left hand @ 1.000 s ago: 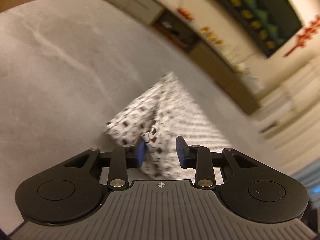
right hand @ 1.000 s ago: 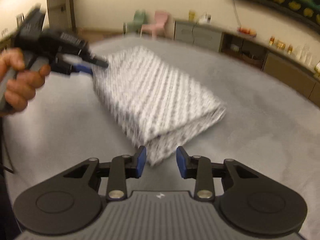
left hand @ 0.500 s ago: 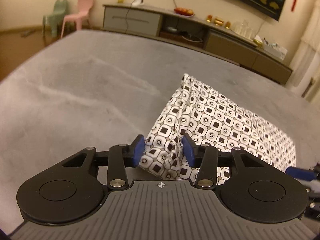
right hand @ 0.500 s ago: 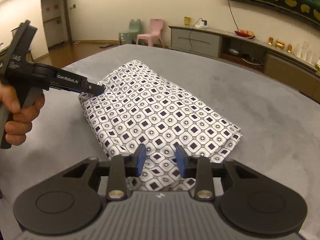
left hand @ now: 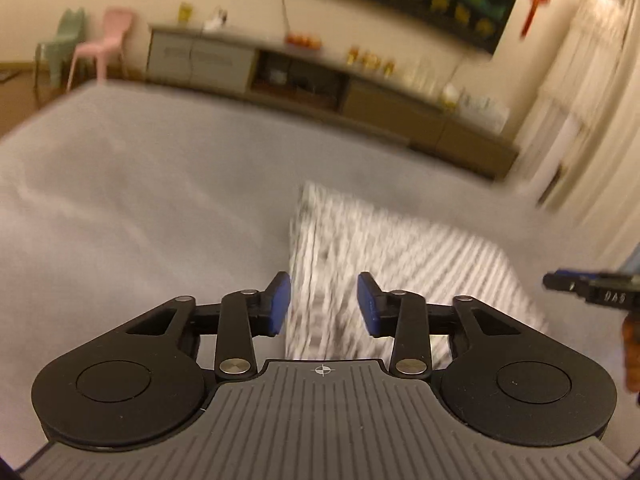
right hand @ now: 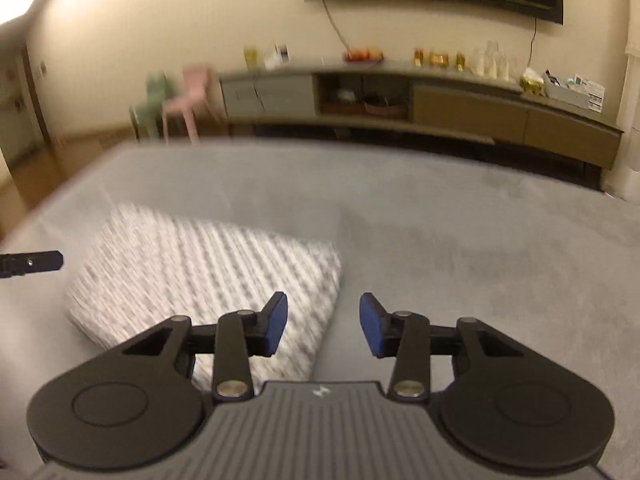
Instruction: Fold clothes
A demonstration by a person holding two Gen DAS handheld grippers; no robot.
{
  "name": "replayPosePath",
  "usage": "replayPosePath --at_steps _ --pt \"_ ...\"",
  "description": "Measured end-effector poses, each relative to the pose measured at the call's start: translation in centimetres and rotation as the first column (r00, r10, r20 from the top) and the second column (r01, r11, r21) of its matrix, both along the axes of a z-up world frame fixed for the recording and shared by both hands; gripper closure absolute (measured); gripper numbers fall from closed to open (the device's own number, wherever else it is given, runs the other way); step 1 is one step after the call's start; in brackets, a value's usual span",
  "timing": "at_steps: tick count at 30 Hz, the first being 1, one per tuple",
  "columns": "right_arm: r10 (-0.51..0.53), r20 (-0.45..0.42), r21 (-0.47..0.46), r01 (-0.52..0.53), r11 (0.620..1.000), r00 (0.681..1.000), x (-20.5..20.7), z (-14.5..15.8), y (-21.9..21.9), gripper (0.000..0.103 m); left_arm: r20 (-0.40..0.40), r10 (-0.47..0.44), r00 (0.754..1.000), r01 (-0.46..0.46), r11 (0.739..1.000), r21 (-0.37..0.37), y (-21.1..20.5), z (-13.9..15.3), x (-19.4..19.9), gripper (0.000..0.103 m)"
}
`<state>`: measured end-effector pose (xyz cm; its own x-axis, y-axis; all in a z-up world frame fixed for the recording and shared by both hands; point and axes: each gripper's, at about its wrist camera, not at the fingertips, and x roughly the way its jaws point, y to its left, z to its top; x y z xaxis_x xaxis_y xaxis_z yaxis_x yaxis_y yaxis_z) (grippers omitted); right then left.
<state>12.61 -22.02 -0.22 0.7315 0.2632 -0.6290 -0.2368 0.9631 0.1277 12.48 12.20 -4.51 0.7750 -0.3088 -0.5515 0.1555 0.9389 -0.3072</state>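
Patterned garment [right hand: 208,272] sits folded into a neat rectangle on the grey bed [right hand: 460,240], looks basically done. Left gripper [left hand: 323,304] and right gripper [right hand: 323,324] are both opening just above it, nothing clamped.

We see folded black-and-white patterned garment [right hand: 192,276] flat on grey plush bed surface [right hand: 460,240], toward its left edge in right wrist view. Our left gripper [left hand: 323,303] above garment's left end, our right gripper [right hand: 322,323] off its right corner. Long low sideboard [right hand: 440,108] beyond far edge; two small plastic chairs [right hand: 176,100] left of it.
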Motion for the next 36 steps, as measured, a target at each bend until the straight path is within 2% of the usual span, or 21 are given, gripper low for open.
replayPosePath --at_steps 1,2,4,7,9,10,12,13,14,17,20,23,24,25,26,27,29,30,32,33,36 --pt "0.015 0.009 0.022 -0.016 1.0 1.0 0.5 0.5 0.3 0.061 0.028 -0.011 1.0 0.011 1.0 -0.003 0.1 1.2 0.3 0.062" --pt "0.042 0.006 0.031 -0.042 0.999 0.999 1.4 0.6 0.8 0.063 0.033 -0.039 0.999 0.038 0.999 0.018 -0.6 2.0 1.2 0.061" --pt "0.075 0.009 0.025 -0.075 0.997 0.997 2.7 0.0 2.0 0.063 0.003 -0.114 0.993 0.114 0.989 0.098 -2.6 2.7 4.1 0.06" --pt "0.128 -0.003 0.005 -0.128 0.992 0.992 4.2 -2.1 3.5 0.063 -0.052 -0.118 0.992 0.125 0.975 0.185 -4.6 0.5 8.2 0.063" --pt "0.135 -0.069 -0.015 -0.137 0.99 0.988 4.8 -4.1 3.1 0.063 -0.096 -0.086 0.992 0.104 0.972 0.21 -5.1 -1.6 10.4 0.064" --pt "0.126 -0.092 -0.034 -0.13 0.991 0.988 5.1 -4.9 2.6 0.064 -0.116 -0.06 0.991 0.084 0.973 0.217 -5.0 -2.7 11.3 0.059" --pt "0.091 -0.113 -0.028 -0.095 0.995 0.989 5.5 -5.7 1.2 0.062 -0.168 -0.008 0.986 0.035 0.986 0.162 -3.7 -4.7 12.0 0.052" --pt "0.058 -0.124 -0.006 -0.06 0.998 0.991 5.6 -5.6 0.3 0.062 -0.18 0.009 0.984 0.011 0.994 0.111 -2.6 -5.2 11.9 0.052" --pt "0.024 -0.133 0.007 -0.023 1.0 0.991 5.7 -5.3 -0.6 0.062 -0.19 0.025 0.981 -0.013 0.998 0.065 -1.6 -5.7 11.6 0.052" --pt "0.005 -0.096 0.032 -0.002 0.999 0.995 4.2 -3.3 -1.5 0.063 -0.136 0.036 0.99 -0.03 0.999 0.046 -0.9 -4.1 8.5 0.06" --pt "0.116 -0.041 0.069 -0.113 0.991 0.992 1.0 -1.5 0.1 0.063 -0.078 0.01 0.997 -0.008 1.0 0.03 -0.7 -2.4 5.1 0.057" --pt "0.214 -0.061 0.044 -0.211 0.976 0.975 -1.2 -2.4 2.4 0.062 -0.087 -0.019 0.996 0.026 0.997 0.077 -1.4 -2.8 2.9 0.055" --pt "0.202 -0.089 0.014 -0.201 0.979 0.975 -1.5 -3.4 2.9 0.062 -0.106 0.016 0.994 -0.005 0.994 0.109 -1.4 -3.3 2.8 0.055" --pt "0.162 -0.121 -0.016 -0.166 0.986 0.979 -1.4 -4.4 2.9 0.057 -0.121 0.053 0.991 -0.036 0.99 0.138 -1.4 -3.8 2.6 0.049" --pt "0.121 -0.149 -0.036 -0.127 0.991 0.982 -1.3 -5.3 2.9 0.046 -0.11 0.088 0.99 -0.072 0.986 0.148 -0.9 -4.1 2.0 0.043" --pt "0.08 -0.162 -0.028 -0.086 0.996 0.983 -1.5 -5.4 2.5 0.045 -0.084 0.131 0.988 -0.117 0.981 0.155 -0.4 -4.0 0.9 0.035" --pt "0.037 -0.153 -0.006 -0.038 0.999 0.988 -2.5 -4.6 2.1 0.045 -0.045 0.207 0.977 -0.197 0.966 0.17 0.5 -3.7 -1.5 0.034" --pt "0.044 -0.13 -0.009 -0.045 0.999 0.99 -3.3 -3.9 2.3 0.042 -0.036 0.207 0.978 -0.198 0.966 0.164 0.9 -3.5 -2.7 0.032" --pt "0.05 -0.092 -0.037 -0.054 0.998 0.995 -5.0 -2.9 3.2 0.019 -0.033 0.182 0.983 -0.176 0.973 0.15 1.1 -3.3 -5.1 0.026" --pt "0.051 -0.075 -0.056 -0.055 0.997 0.996 -5.9 -2.6 3.7 0.017 -0.035 0.163 0.986 -0.155 0.975 0.159 0.7 -3.2 -6.1 0.022" --pt "0.036 -0.067 -0.077 -0.042 0.996 0.997 -7.6 -2.5 4.6 0.015 -0.054 0.102 0.993 -0.09 0.976 0.199 -1.2 -3.2 -8.7 0.021"
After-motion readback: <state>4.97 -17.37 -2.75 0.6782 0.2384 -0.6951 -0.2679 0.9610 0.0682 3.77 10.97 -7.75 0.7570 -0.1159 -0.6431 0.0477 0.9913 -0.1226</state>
